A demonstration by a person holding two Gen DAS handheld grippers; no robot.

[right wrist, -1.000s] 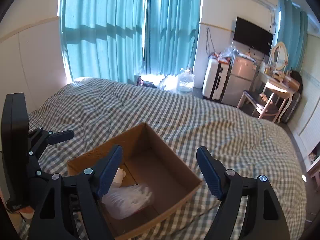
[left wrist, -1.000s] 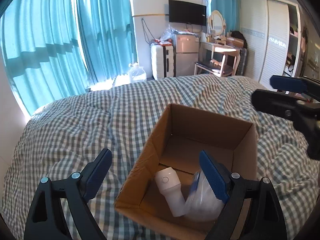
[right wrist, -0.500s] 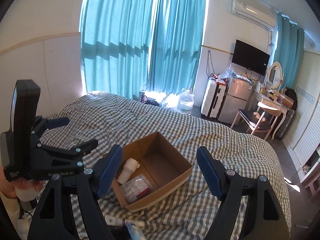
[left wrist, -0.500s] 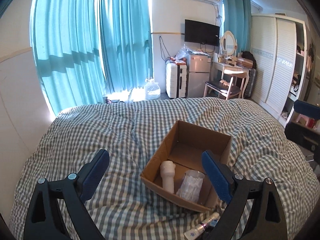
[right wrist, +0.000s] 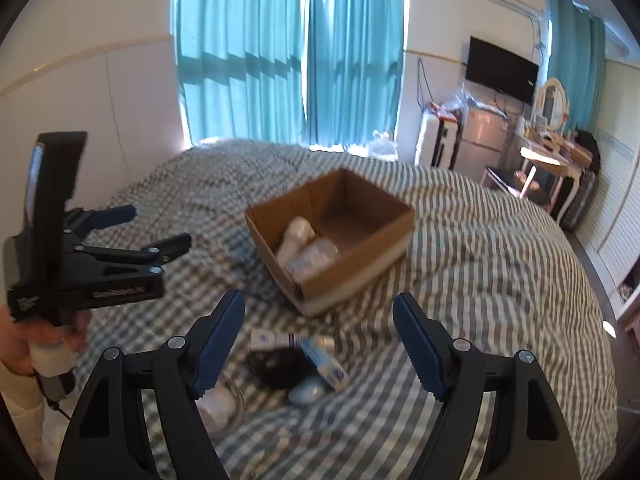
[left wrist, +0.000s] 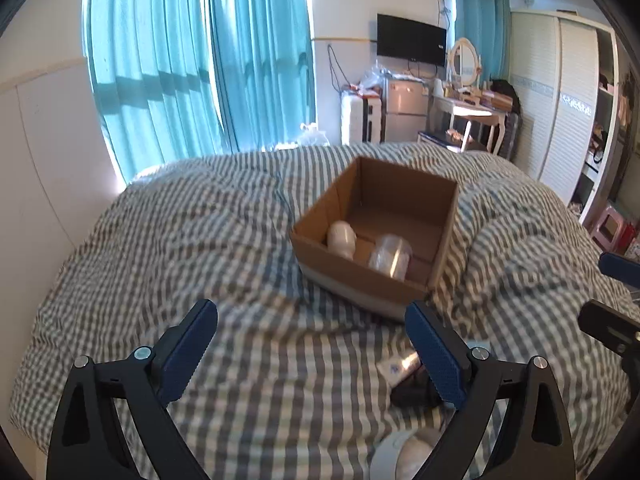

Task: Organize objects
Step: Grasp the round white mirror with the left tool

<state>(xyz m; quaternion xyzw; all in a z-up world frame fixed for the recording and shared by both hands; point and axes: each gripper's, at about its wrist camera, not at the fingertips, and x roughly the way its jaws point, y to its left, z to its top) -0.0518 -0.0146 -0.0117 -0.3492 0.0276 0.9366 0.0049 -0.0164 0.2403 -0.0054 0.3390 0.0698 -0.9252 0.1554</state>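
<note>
The left gripper [right wrist: 132, 232] is held spread and empty at the left, clear of the work area. Centrally, the open brown cardboard box [right wrist: 360, 256] rests on the grey-checked quilt [right wrist: 500, 280] and contains a white cylindrical bottle [right wrist: 296, 238] and a clear plastic packet [right wrist: 316, 258]. Loose items, including a white tube [right wrist: 276, 338], lie just before the box, presumably awaiting collection. The right gripper [right wrist: 318, 344] hovers above them, spread and empty.

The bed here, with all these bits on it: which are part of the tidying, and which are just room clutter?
Part of the job:
brown cardboard box, holding a white bottle and a clear plastic bag
white tube, dark bundle and pale blue item loose on the checked quilt

Just lying about:
black wall television
white suitcase
teal curtains
</note>
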